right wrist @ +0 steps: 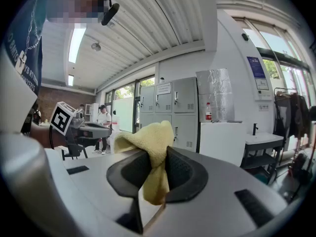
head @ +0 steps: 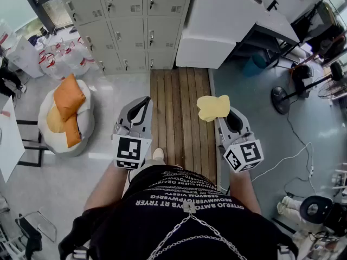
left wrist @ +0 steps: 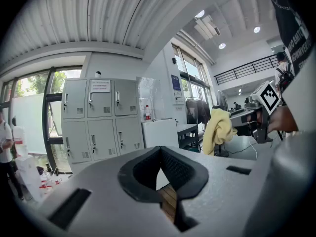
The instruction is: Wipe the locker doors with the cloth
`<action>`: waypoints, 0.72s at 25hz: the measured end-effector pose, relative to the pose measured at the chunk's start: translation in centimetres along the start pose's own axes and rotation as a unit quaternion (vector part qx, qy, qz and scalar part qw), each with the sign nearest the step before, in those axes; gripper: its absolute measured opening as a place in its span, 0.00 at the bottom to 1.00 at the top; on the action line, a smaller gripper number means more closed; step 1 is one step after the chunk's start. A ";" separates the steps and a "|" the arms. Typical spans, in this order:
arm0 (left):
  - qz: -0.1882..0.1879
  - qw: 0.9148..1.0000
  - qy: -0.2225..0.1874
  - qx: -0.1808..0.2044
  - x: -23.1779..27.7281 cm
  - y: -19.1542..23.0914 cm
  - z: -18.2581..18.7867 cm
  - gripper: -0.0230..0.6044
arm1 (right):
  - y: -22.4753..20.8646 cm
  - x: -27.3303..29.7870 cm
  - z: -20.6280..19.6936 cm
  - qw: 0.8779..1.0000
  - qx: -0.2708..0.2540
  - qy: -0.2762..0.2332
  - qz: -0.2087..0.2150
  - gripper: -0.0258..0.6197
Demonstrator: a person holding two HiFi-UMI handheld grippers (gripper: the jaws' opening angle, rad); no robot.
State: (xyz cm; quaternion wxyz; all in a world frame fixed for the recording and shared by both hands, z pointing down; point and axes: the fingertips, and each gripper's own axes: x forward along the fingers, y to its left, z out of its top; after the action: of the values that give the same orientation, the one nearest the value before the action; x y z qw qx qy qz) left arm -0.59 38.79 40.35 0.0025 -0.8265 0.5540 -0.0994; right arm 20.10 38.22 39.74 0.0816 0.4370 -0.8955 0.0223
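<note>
A yellow cloth (head: 212, 107) is pinched in my right gripper (head: 226, 114), which is shut on it; the cloth (right wrist: 150, 152) bunches up above the jaws and hangs down between them. From the left gripper view the same cloth (left wrist: 219, 130) shows off to the right. My left gripper (head: 143, 103) is shut with nothing between its jaws. Both are held at waist height, well short of the grey lockers (head: 130, 20), whose doors (left wrist: 96, 125) stand closed ahead. The lockers (right wrist: 175, 112) also appear beyond the cloth.
A wooden plank strip (head: 181, 112) runs along the floor to the lockers. A white cabinet (head: 217, 26) stands right of them, bagged items (head: 59, 56) to the left. A beanbag with orange cushions (head: 65, 115) lies at left; a fan (head: 284, 96) and cables at right.
</note>
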 end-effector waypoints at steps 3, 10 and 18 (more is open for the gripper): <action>0.002 1.000 0.006 0.001 -2.0 -1.4 -0.4 0.05 | 1.4 -1.7 -0.5 1.000 -0.013 0.001 0.009 0.15; 0.023 1.000 -0.006 0.001 -6.7 -6.8 1.4 0.05 | 3.1 -6.8 -0.7 0.999 -0.027 -0.008 0.028 0.15; 0.042 0.998 0.009 -0.045 -10.5 -10.8 -0.2 0.05 | 4.7 -12.1 -2.1 0.998 0.001 -0.014 0.059 0.15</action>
State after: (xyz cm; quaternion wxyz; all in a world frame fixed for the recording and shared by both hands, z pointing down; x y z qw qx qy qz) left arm 5.41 52.58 40.05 -0.0355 -0.8012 0.5918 -0.0817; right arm 24.00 50.80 39.91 0.0667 0.3833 -0.9209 0.0221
